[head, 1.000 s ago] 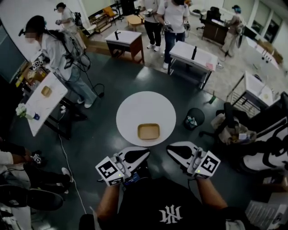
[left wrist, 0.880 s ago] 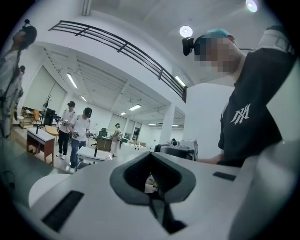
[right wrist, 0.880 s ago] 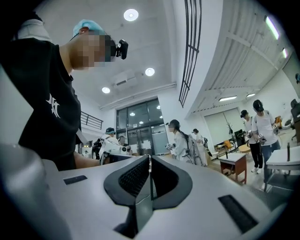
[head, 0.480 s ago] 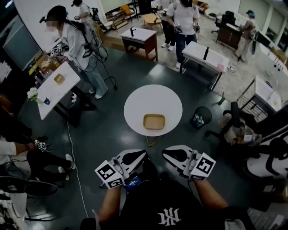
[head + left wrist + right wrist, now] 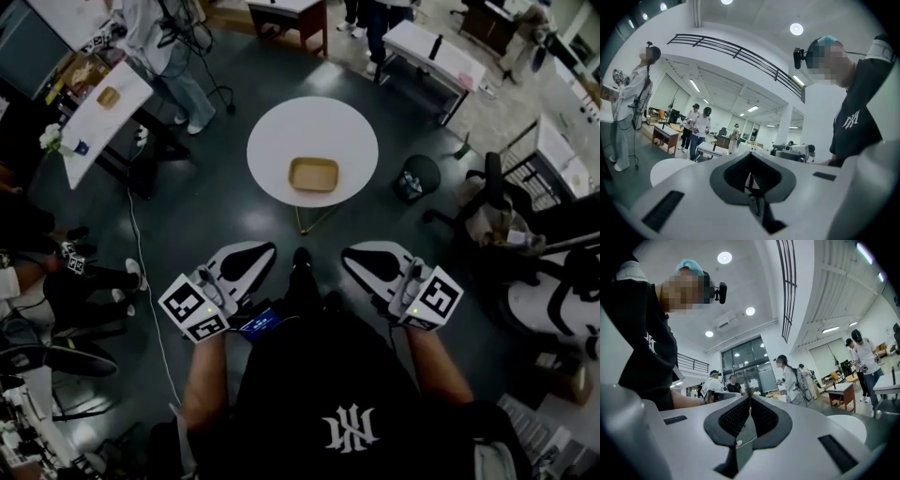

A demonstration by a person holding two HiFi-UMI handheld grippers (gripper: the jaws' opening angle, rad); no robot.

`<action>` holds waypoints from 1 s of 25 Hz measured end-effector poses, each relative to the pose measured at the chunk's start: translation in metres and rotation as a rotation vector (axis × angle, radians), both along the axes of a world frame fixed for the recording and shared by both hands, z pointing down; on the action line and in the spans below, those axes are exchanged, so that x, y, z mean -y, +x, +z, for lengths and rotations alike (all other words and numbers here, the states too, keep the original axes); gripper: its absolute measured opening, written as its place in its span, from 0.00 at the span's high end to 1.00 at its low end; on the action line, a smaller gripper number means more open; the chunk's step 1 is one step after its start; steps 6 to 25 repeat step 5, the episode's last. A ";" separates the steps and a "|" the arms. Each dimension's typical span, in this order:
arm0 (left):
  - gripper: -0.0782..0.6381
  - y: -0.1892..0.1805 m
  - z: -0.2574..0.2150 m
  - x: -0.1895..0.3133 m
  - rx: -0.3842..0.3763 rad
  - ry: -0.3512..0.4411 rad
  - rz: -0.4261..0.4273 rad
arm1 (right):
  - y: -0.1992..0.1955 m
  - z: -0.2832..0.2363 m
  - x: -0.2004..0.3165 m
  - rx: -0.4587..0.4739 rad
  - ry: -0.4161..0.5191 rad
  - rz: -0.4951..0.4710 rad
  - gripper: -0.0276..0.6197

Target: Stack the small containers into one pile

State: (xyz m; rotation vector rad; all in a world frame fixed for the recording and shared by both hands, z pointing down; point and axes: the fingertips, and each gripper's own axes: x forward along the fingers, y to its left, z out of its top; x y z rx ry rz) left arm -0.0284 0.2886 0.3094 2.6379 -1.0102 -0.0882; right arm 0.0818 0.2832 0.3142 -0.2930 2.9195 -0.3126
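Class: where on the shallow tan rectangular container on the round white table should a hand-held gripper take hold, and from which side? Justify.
Probably its near long rim, approached from the person's side and above. The shallow tan rectangular container lies flat and open-topped on the round white table, so only the thin wall offers a pinch.
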 end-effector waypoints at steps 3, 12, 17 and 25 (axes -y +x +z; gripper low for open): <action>0.89 -0.001 0.002 -0.002 -0.010 -0.005 -0.001 | 0.002 0.008 -0.003 0.004 -0.028 0.015 0.89; 0.89 -0.003 -0.001 -0.002 -0.030 0.002 0.001 | -0.001 0.015 -0.003 -0.006 -0.057 0.021 0.89; 0.89 -0.003 -0.001 -0.002 -0.030 0.002 0.001 | -0.001 0.015 -0.003 -0.006 -0.057 0.021 0.89; 0.89 -0.003 -0.001 -0.002 -0.030 0.002 0.001 | -0.001 0.015 -0.003 -0.006 -0.057 0.021 0.89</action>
